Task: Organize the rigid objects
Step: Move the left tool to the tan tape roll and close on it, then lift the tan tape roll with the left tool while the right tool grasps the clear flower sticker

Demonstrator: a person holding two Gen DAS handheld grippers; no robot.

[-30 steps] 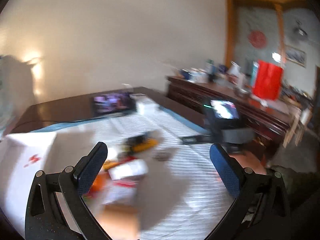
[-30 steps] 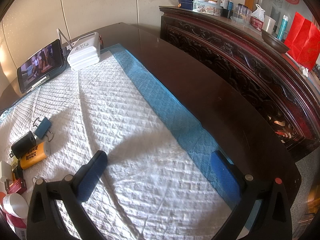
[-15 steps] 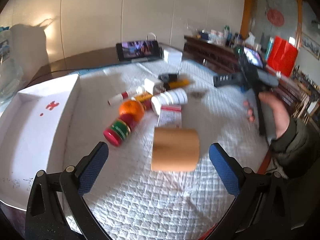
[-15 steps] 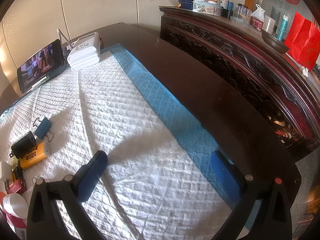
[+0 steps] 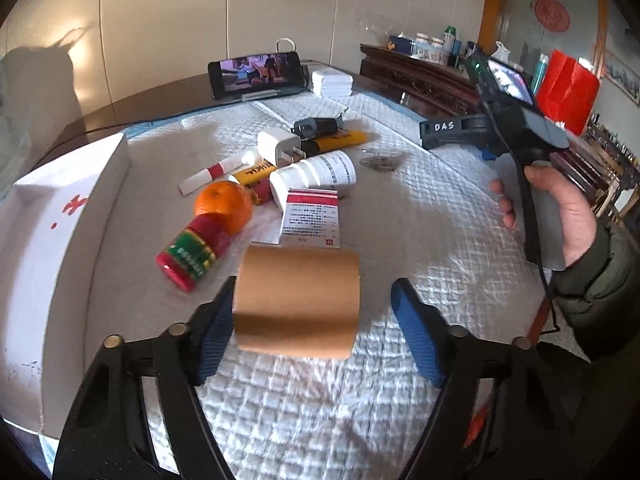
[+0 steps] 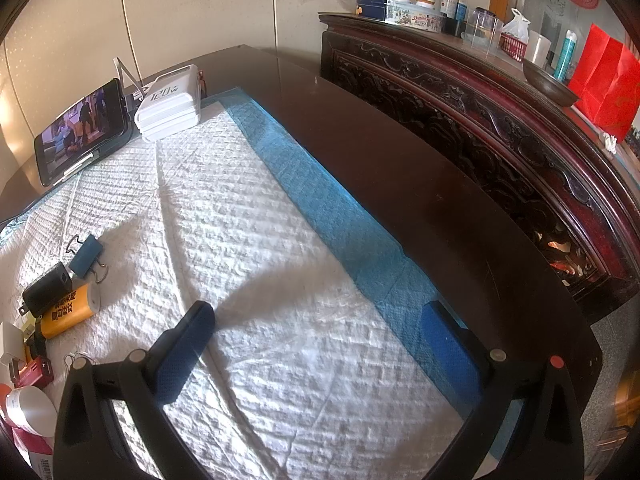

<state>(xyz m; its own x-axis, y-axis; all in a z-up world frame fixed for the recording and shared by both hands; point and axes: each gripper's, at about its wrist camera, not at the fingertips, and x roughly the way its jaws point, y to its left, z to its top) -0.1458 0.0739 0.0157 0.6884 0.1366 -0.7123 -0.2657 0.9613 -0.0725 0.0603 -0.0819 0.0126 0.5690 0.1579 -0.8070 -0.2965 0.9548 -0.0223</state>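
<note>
The left gripper (image 5: 312,326) has its fingers spread partway around a brown cardboard roll (image 5: 297,300). The left finger's blue pad (image 5: 212,332) sits right at the roll's end, and the right pad (image 5: 416,336) stands apart from the other end, so the roll is between them but not clamped from both sides. Whether the roll rests on the white quilted pad (image 5: 420,216) or is lifted off it cannot be told.

Beyond the fingertips lies a loose pile: a red-and-white medicine box (image 5: 312,222), a white pill bottle (image 5: 314,176) on its side, an orange (image 5: 224,206), a red-and-green bottle (image 5: 194,250) lying down, a white charger plug (image 5: 278,148) and a yellow tube (image 5: 340,140). To the left of the fingers stands a white open box (image 5: 60,232) with a red mark on its wall; its inside is mostly hidden, and nothing shows in the visible part.

The right gripper (image 6: 320,352) has its fingers wide apart with nothing between them, over the pad on the dark surface (image 6: 380,152). Far left of those fingers lie a blue binder clip (image 6: 86,256) and a black adapter (image 6: 46,290).
</note>
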